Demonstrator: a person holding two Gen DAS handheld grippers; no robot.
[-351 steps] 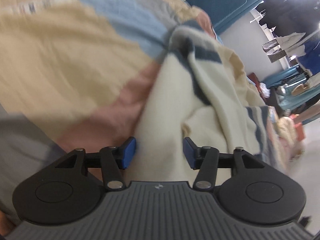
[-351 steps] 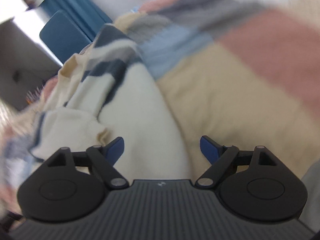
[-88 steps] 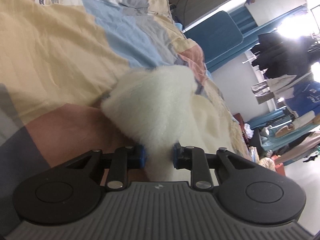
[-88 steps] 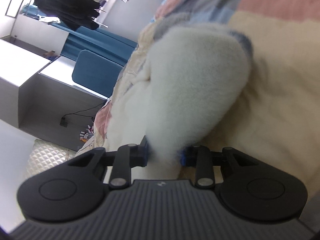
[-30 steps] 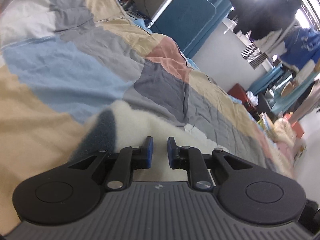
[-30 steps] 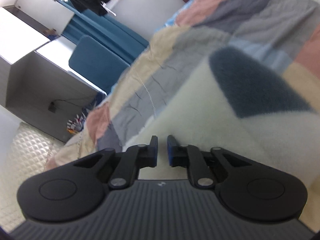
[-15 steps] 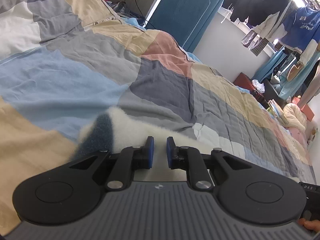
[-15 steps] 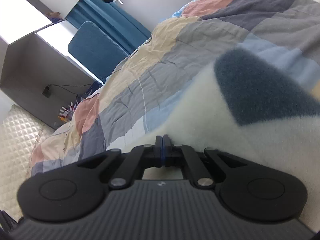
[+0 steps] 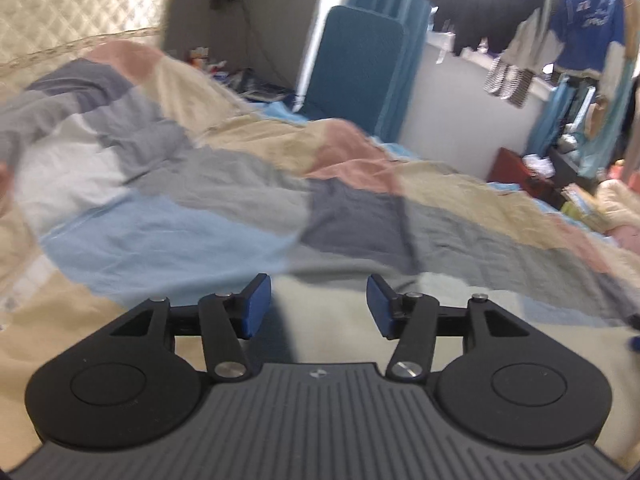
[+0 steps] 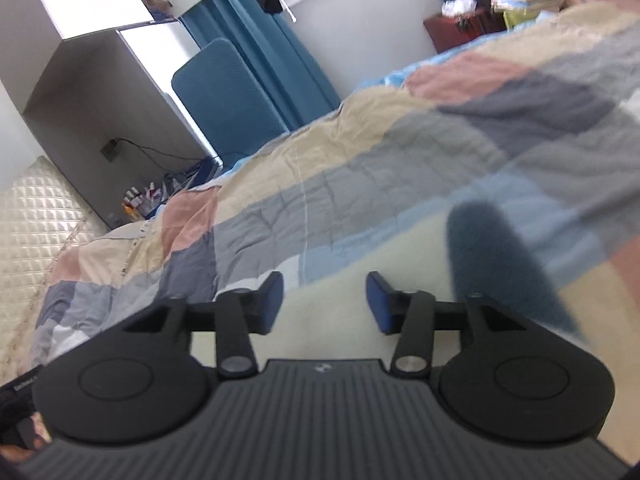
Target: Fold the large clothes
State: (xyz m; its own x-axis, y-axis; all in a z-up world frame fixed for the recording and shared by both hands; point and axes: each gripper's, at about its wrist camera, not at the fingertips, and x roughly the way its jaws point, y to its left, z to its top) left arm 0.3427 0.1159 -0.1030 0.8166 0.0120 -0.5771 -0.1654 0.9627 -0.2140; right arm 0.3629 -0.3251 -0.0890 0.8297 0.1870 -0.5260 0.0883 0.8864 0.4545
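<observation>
Left gripper (image 9: 318,306) sits low in the frame, blue pads spread wide with nothing between them, and just below and beyond the fingers lies the cream fleece garment (image 9: 344,320), flat on the bed across the lower centre of the view, a dark patch of it showing just inside the left pad. Over to the right wrist view: right gripper (image 10: 324,302) is parted just as wide, gripping nothing, the same fleece (image 10: 360,280) running under the pads and out to the right, where a navy stripe (image 10: 496,256) cuts across it at centre right. Around the fleece spreads the patchwork quilt (image 9: 200,208) in blue, grey, beige and pink blocks. Behind it, upper centre, a blue chair back (image 9: 352,64); upper right, clothes hanging on a rail (image 9: 576,16); upper left, a quilted headboard (image 9: 80,4)
</observation>
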